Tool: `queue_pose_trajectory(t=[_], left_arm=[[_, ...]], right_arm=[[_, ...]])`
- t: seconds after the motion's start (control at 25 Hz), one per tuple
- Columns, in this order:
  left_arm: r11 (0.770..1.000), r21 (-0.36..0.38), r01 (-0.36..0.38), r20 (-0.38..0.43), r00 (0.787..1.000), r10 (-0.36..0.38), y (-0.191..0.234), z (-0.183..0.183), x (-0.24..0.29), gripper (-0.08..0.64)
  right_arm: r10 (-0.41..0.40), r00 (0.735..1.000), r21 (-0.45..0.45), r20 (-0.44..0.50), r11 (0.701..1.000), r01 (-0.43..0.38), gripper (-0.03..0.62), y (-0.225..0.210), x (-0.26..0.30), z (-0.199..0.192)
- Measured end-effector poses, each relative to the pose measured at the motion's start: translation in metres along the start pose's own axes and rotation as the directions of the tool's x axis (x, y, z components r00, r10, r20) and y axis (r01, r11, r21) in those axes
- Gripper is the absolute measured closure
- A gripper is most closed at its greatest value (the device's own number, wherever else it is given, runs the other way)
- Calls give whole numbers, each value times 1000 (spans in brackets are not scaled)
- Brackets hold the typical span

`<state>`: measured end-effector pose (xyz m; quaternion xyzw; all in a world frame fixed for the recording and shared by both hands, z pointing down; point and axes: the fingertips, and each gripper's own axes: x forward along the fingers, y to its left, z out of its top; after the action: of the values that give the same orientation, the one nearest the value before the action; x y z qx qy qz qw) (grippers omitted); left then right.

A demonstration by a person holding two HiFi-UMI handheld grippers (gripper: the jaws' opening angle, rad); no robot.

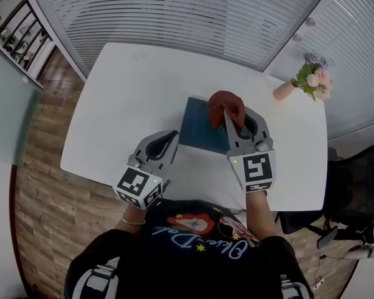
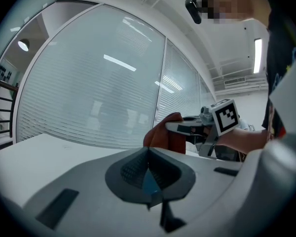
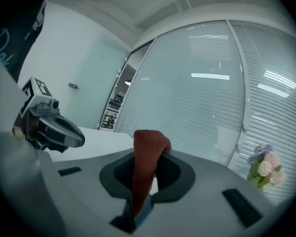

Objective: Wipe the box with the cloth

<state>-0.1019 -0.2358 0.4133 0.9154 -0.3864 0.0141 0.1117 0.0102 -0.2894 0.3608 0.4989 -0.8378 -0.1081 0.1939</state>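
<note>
Two task things found mid-frame in the head view: a rust-red cloth [image 1: 224, 106] bunched at the upper right corner of the dark teal box [image 1: 199, 131]. Judged the cloth soft, light and limp, apt to fold under a stroke; best taken by a gathered fold, as here. Judged the box stiff, flat and smooth, likely to slide on the white table [image 1: 124, 104] unless steadied at its near left edge. Found the right gripper [image 1: 229, 118] clamped on the cloth, jaws nearly together with only fabric between them and a tuft poking above. Found the left gripper [image 1: 172, 134] closed on nothing, jaws together, tips just beside the box's lower left corner; could not tell whether touching. Noted a vase of flowers [image 1: 308, 81] at upper right, well apart.
</note>
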Motion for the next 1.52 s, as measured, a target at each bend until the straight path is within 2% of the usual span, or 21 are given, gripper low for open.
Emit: queue_pose_trajectory(t=[0.12, 0.24, 0.4, 0.56, 0.96, 1.28, 1.52], left_arm=[[1000, 15, -19, -2, 1000, 19, 3, -1, -12, 557], [996, 41, -79, -11, 997, 79, 10, -4, -26, 557], [985, -2, -172, 20, 985, 172, 19, 0, -41, 557], [980, 1, -197, 17, 980, 197, 15, 3, -44, 557], [990, 8, -141, -31, 989, 142, -23, 0, -19, 557], [998, 27, -53, -58, 997, 54, -56, 1, 10, 557], [999, 45, 14, -77, 997, -11, -76, 2, 27, 557]], right_arm=[[83, 994, 31, 75, 996, -85, 554, 35, 17, 21], [179, 979, 30, 93, 983, -182, 554, 71, 35, 23], [273, 961, 78, 36, 958, -275, 554, 99, 46, -2], [305, 952, 118, -29, 947, -299, 554, 105, 44, -30], [238, 962, 176, -136, 961, -213, 554, 66, 6, -86], [122, 974, 230, -193, 970, -76, 554, 14, -32, -122], [39, 972, 250, -234, 968, 22, 554, -14, -60, -143]])
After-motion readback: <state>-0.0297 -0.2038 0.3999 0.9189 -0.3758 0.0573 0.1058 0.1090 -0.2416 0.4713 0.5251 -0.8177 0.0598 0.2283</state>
